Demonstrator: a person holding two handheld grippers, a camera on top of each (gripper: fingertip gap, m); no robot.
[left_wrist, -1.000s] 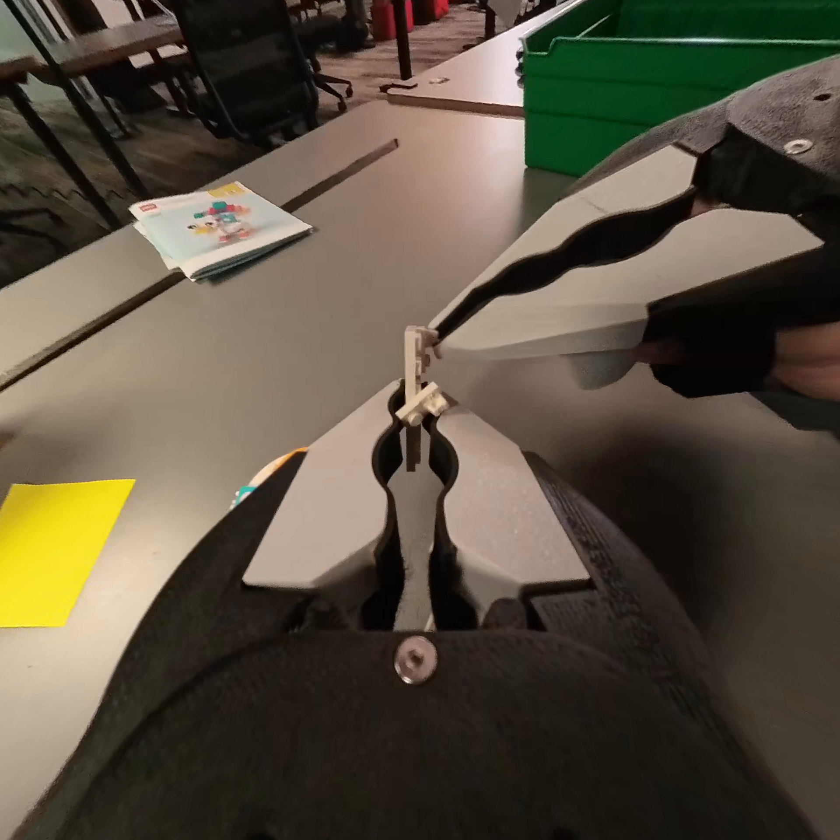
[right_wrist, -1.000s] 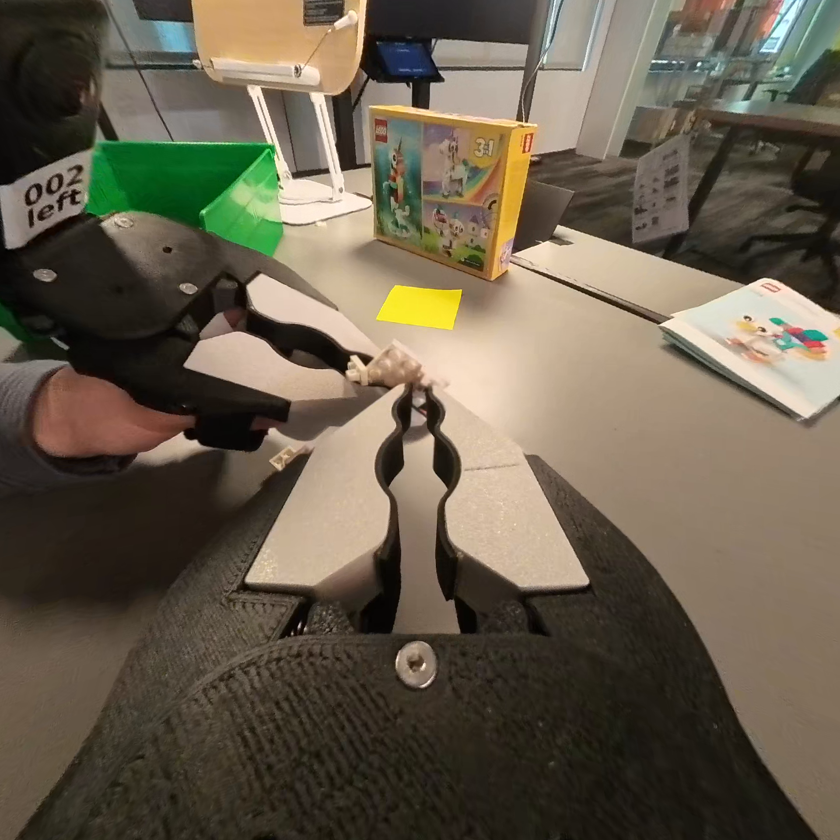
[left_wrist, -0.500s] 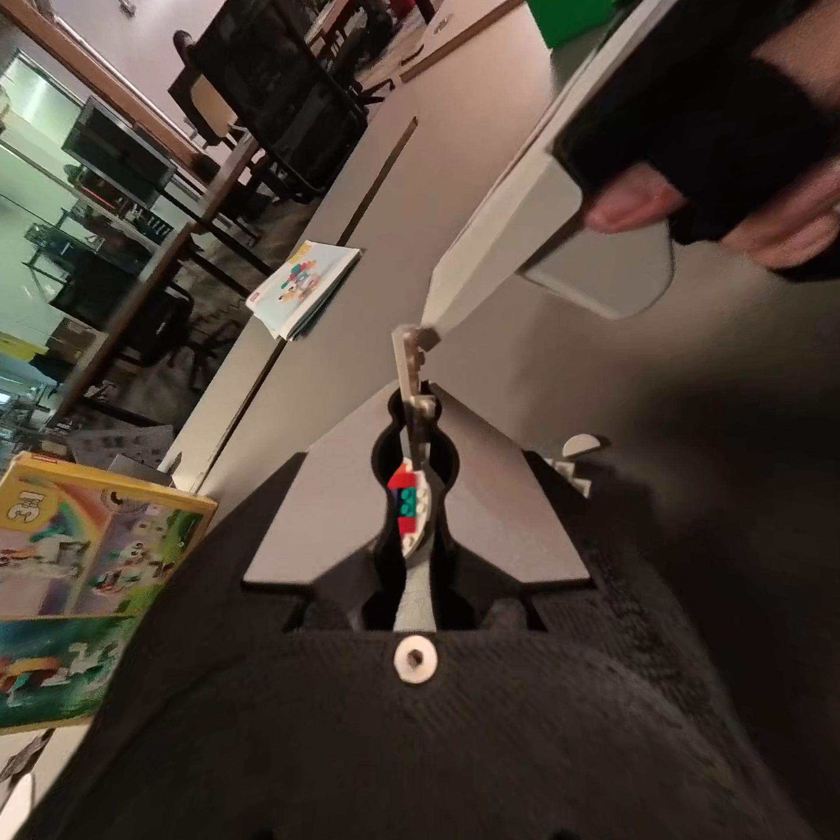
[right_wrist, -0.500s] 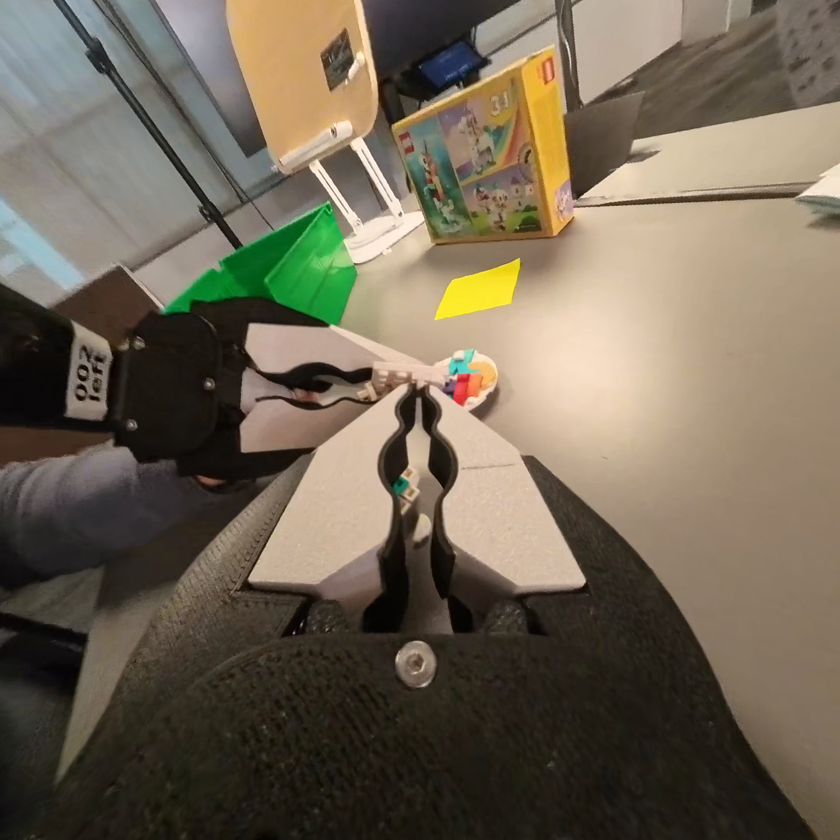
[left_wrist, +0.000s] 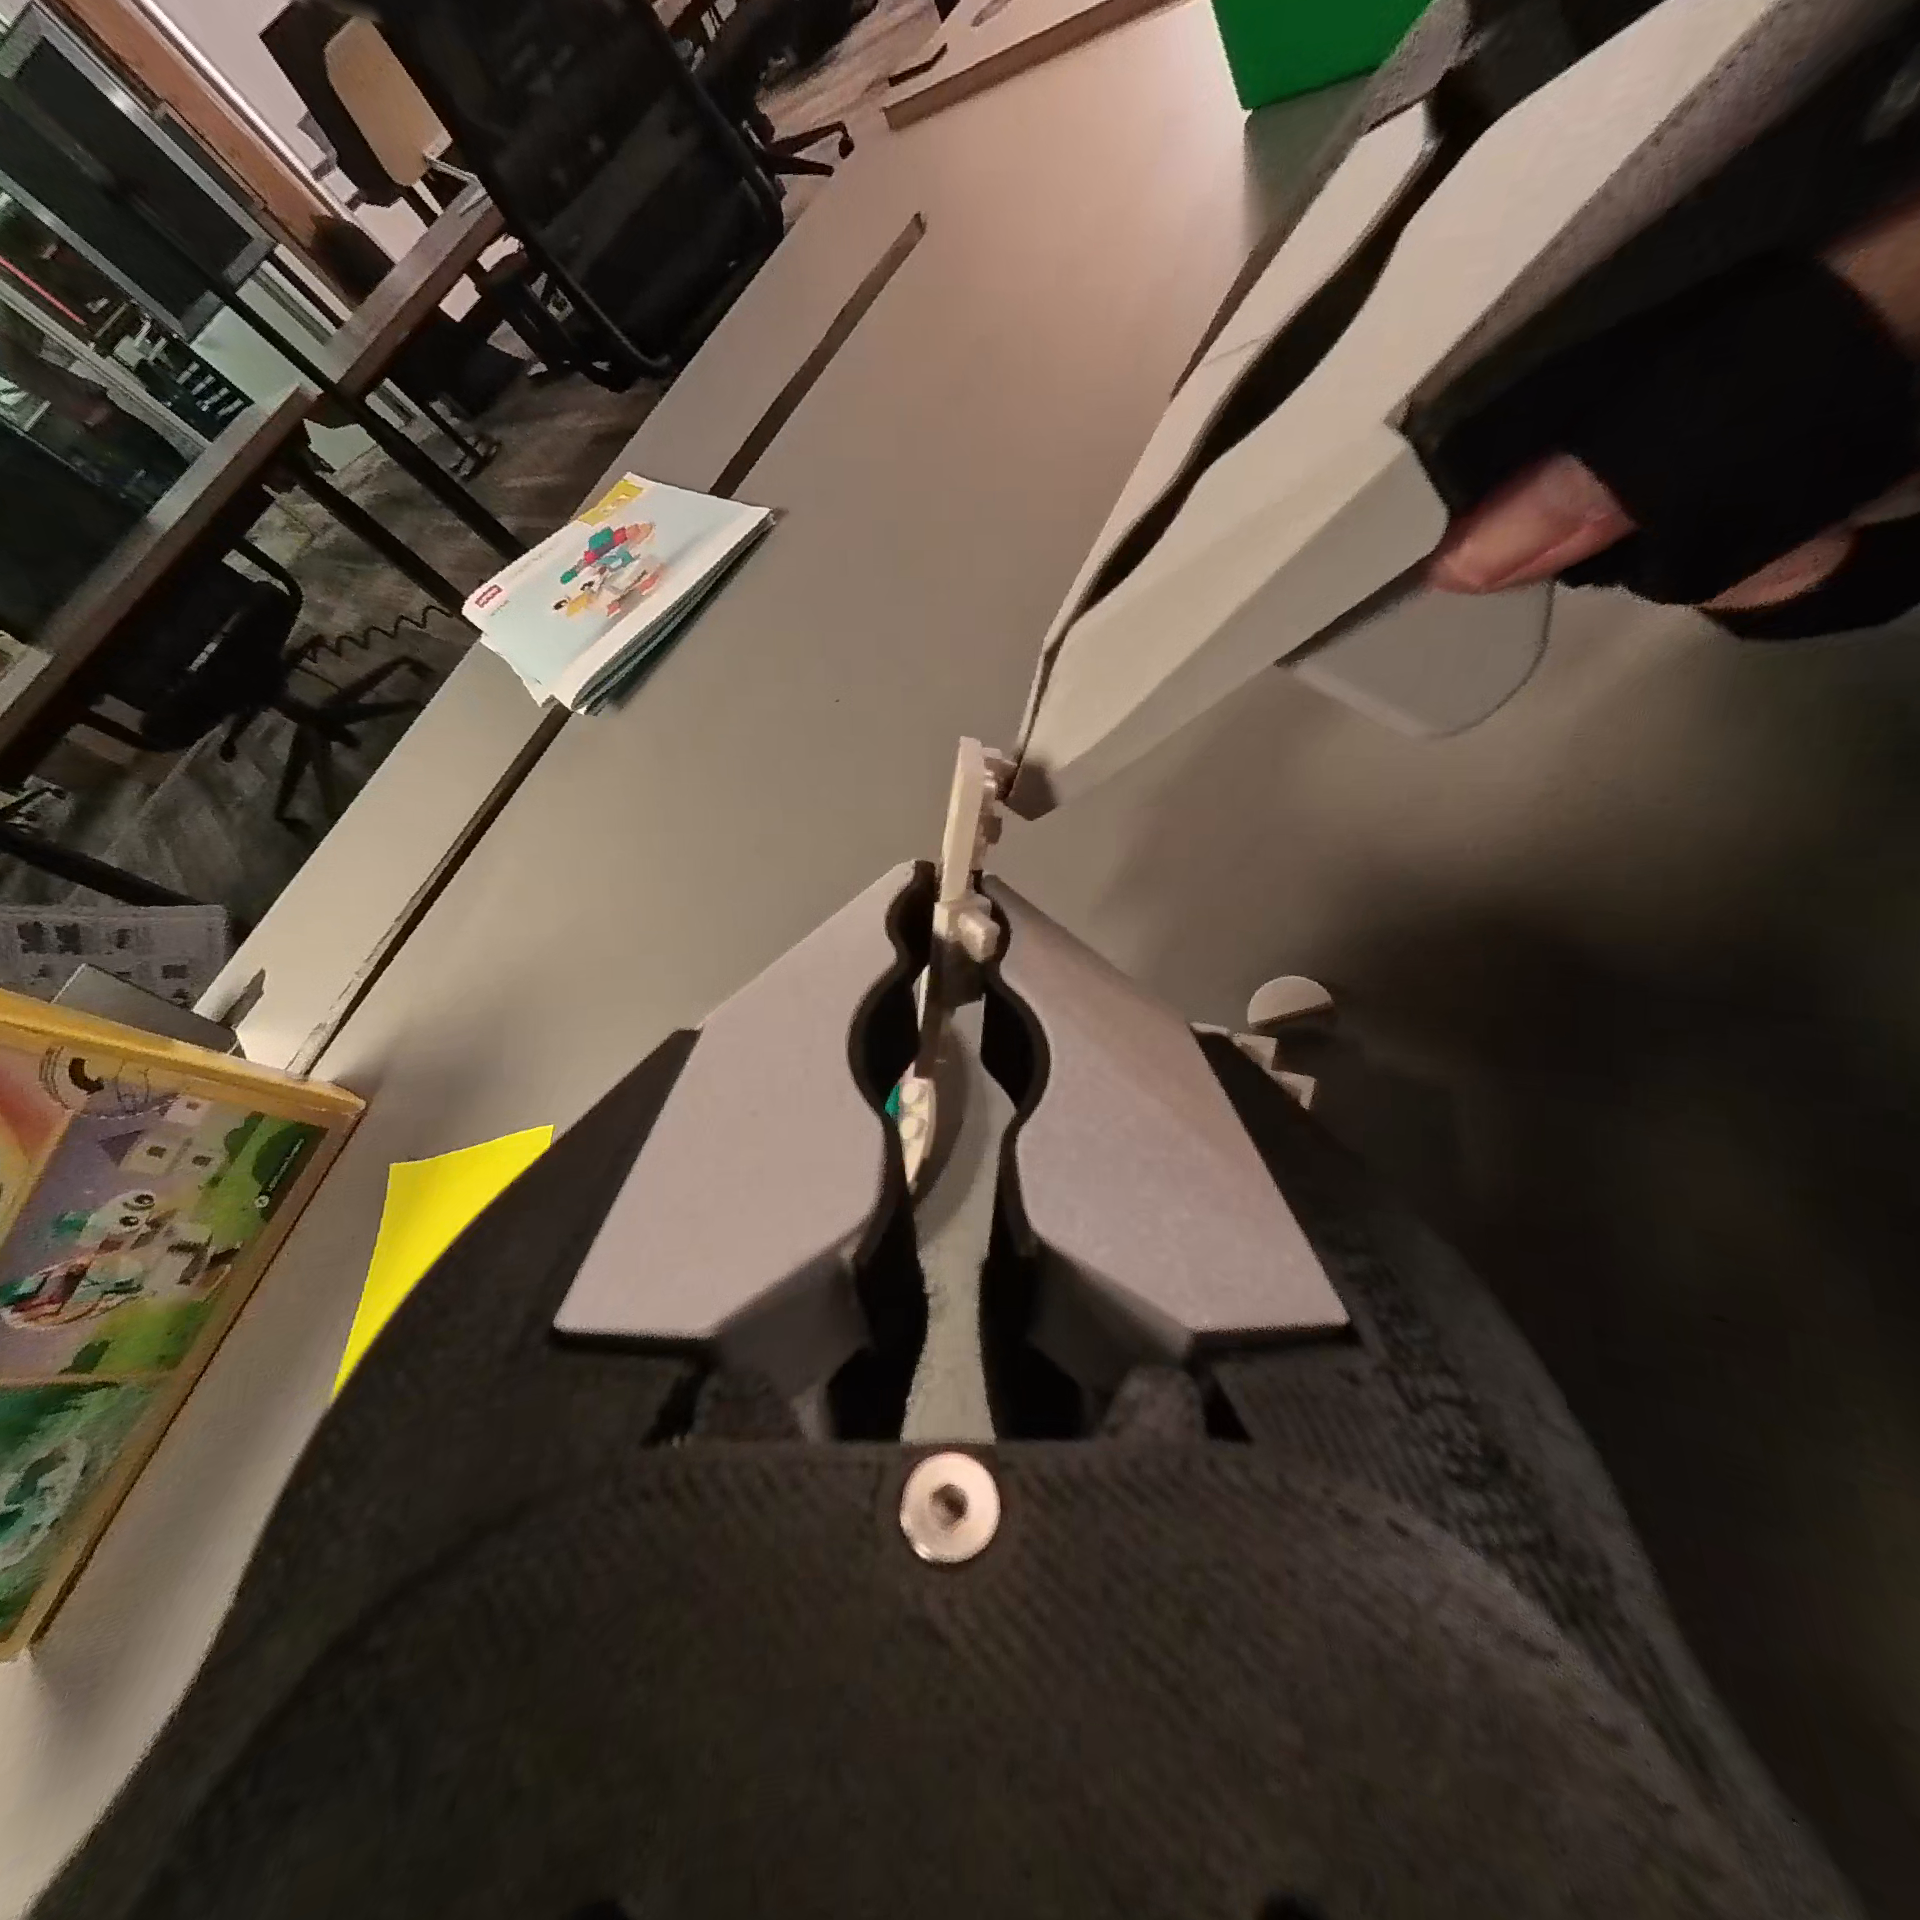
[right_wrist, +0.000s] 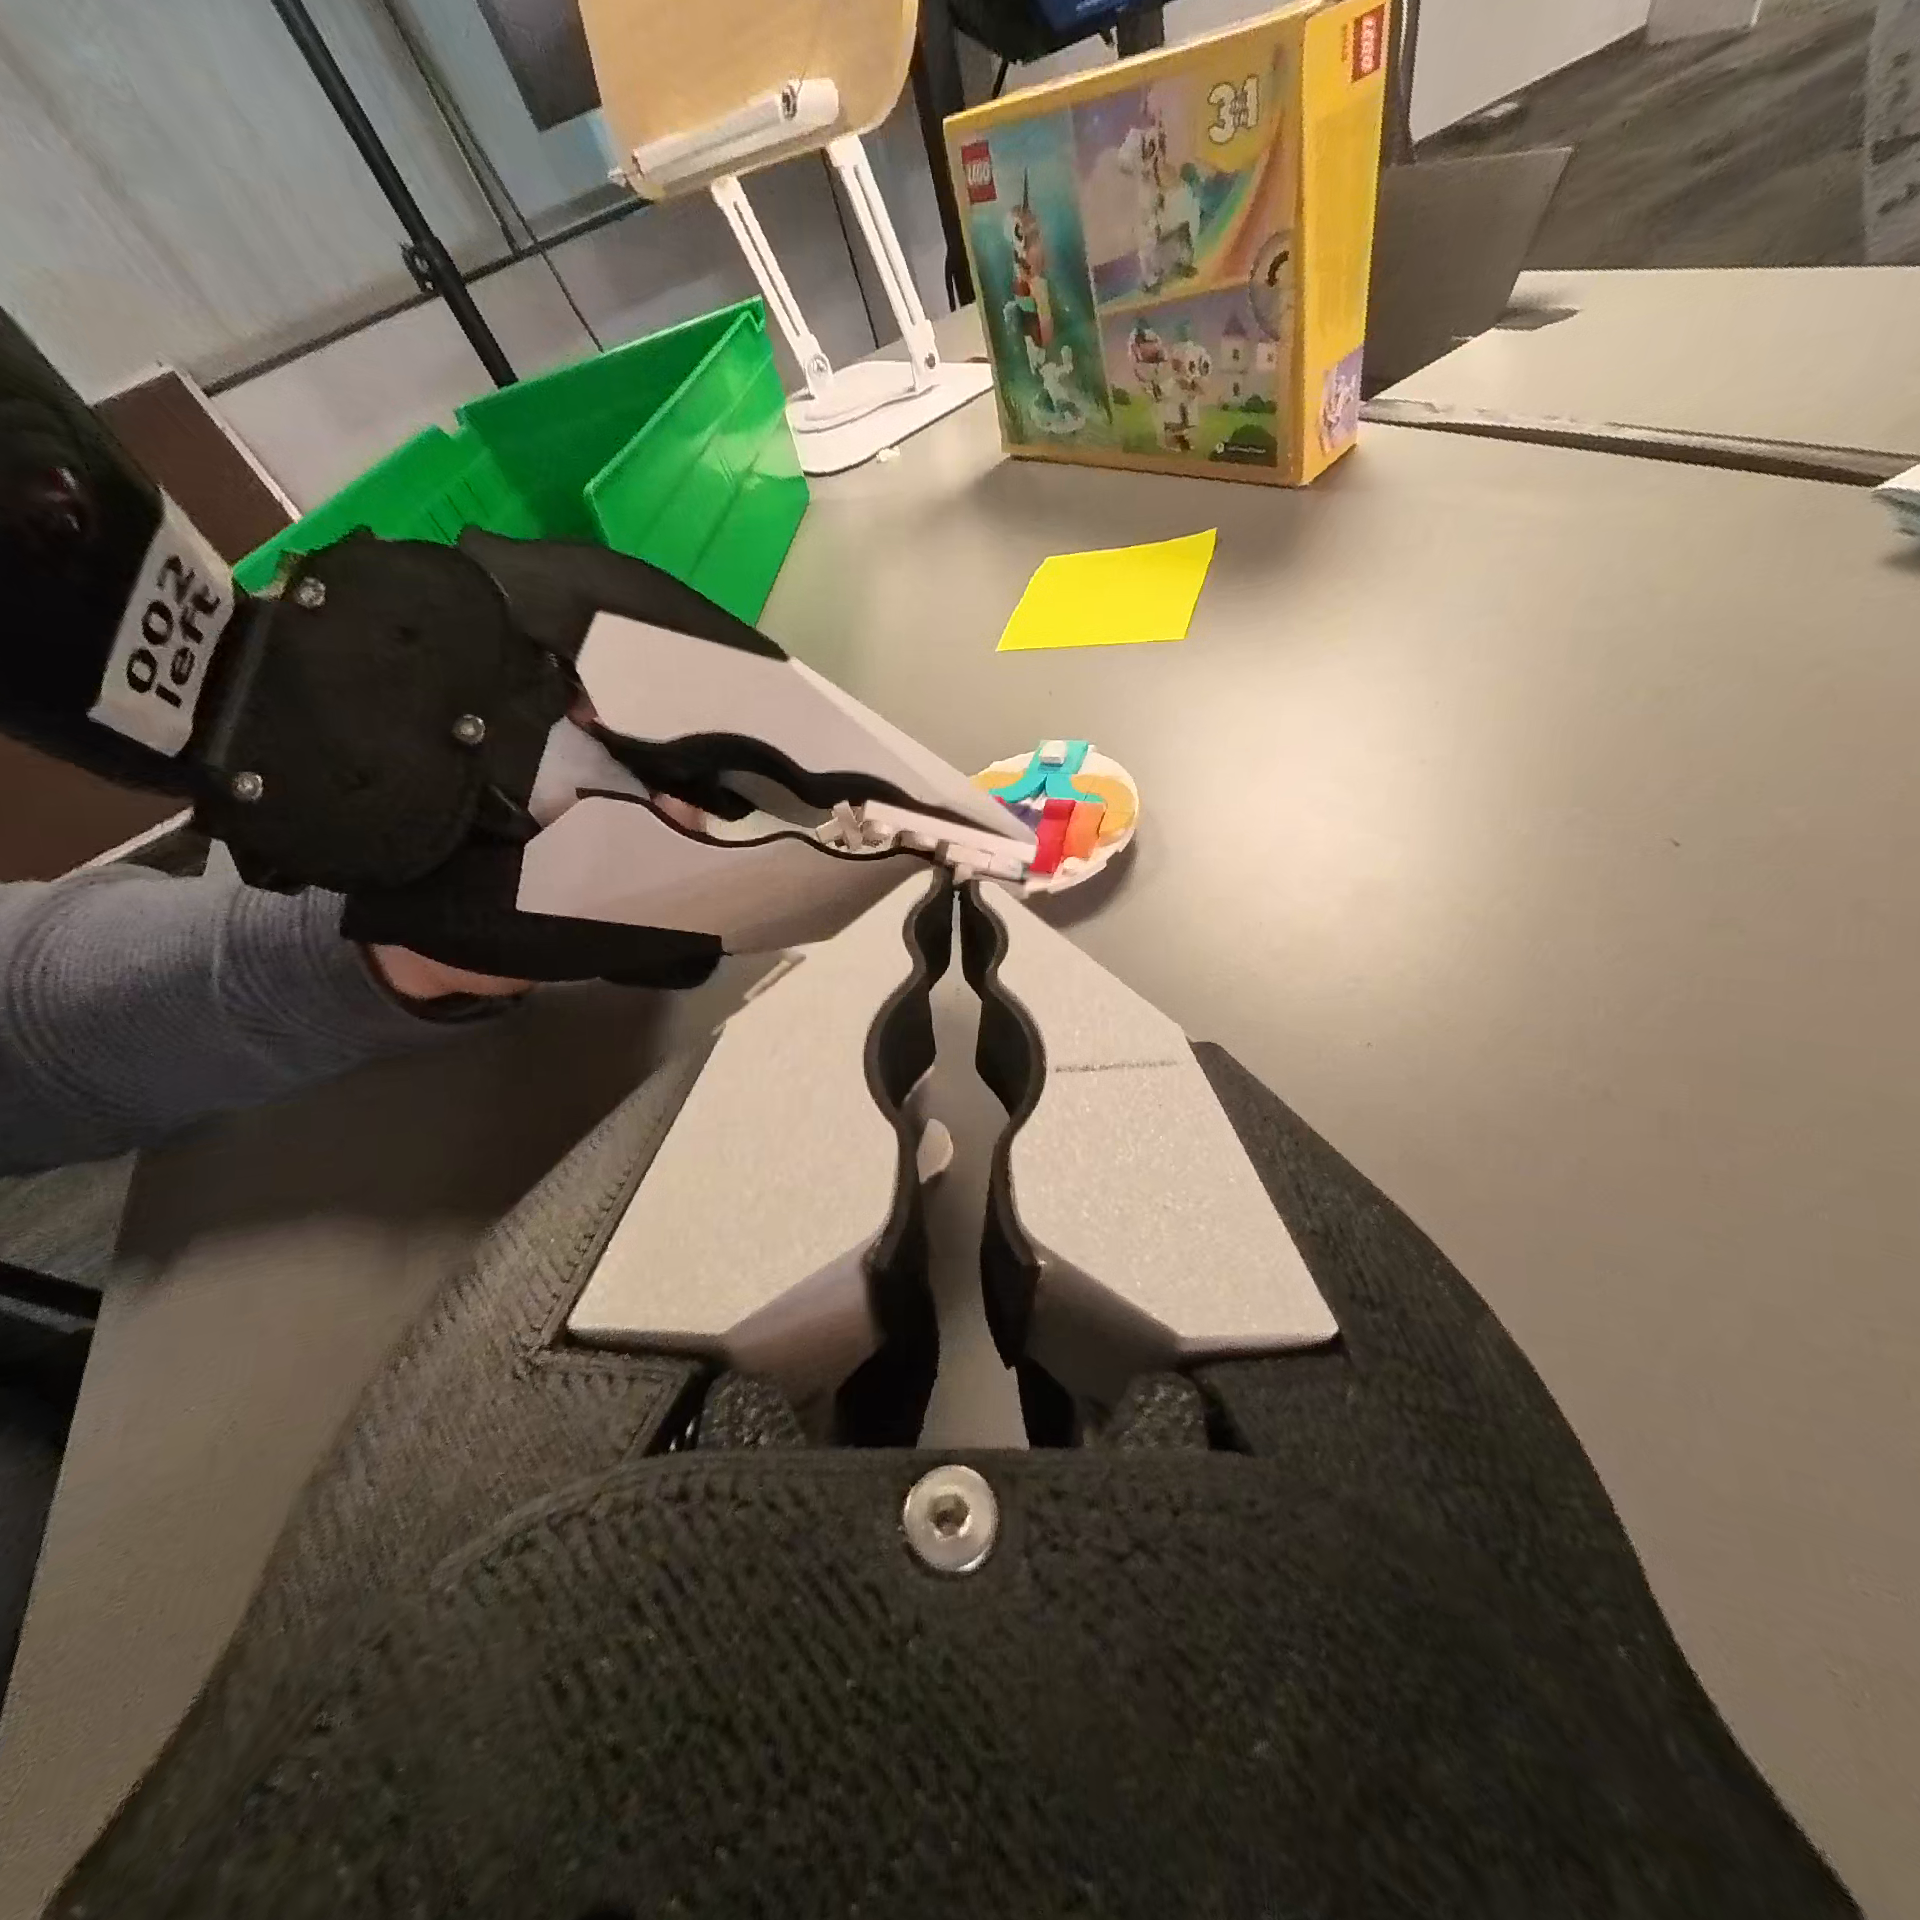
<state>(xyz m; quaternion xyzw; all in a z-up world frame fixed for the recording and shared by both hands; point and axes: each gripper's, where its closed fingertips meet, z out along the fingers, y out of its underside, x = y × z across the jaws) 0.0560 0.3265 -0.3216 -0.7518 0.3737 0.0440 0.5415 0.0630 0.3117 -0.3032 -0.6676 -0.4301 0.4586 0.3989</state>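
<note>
My left gripper (left_wrist: 961, 899) is shut on a thin white brick plate (left_wrist: 971, 821) that stands out past its fingertips; a small white piece sits on the plate at the tips. My right gripper (right_wrist: 954, 881) is shut, its tips at the plate's (right_wrist: 935, 844) far end, where they seem to pinch it. In the left wrist view it comes in from the upper right (left_wrist: 1029, 795). Both are held low over the grey table (right_wrist: 1455, 831). A round white base with coloured bricks (right_wrist: 1075, 816) lies on the table just beyond the tips.
Loose small white pieces (left_wrist: 1288, 1008) lie by the left gripper. A yellow paper note (right_wrist: 1112, 587), a yellow toy box (right_wrist: 1174, 260), green bins (right_wrist: 623, 478) and a white stand (right_wrist: 873, 395) stand farther back. An instruction booklet (left_wrist: 623, 592) lies at the left, near office chairs. My left and right fingertips are right by each other.
Both grippers have kept hold at the white plate and moved together toward the coloured round base. Both views have tilted and turned, bringing the toy box and note into the left view.
</note>
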